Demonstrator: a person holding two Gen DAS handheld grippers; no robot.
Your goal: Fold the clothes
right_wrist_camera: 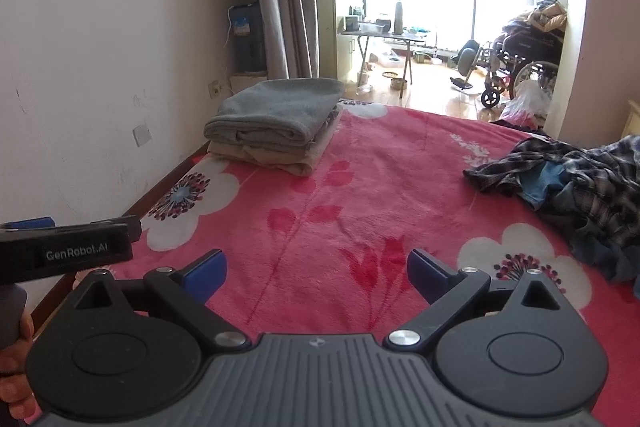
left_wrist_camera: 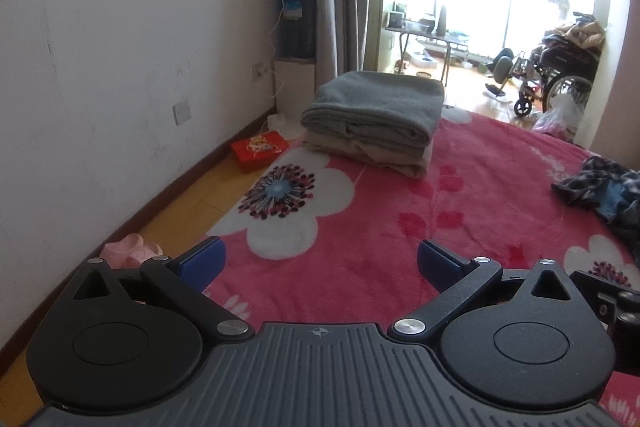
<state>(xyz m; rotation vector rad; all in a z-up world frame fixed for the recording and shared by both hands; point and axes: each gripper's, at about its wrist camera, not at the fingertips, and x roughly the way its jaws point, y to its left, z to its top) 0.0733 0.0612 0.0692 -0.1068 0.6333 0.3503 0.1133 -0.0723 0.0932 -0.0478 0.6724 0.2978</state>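
Between the blue pads of the right gripper (right_wrist_camera: 317, 275) and likewise of the left gripper (left_wrist_camera: 321, 264), both spread wide and empty, only the pink flowered fleece blanket (right_wrist_camera: 360, 187) on the bed shows. A folded stack of grey and beige clothes (right_wrist_camera: 276, 123) sits at the far left corner, and the crumpled dark plaid shirt pile (right_wrist_camera: 576, 187) lies to the right. The sensible step is to swing both grippers right, pinch one garment's edge only, and drag it onto bare blanket.
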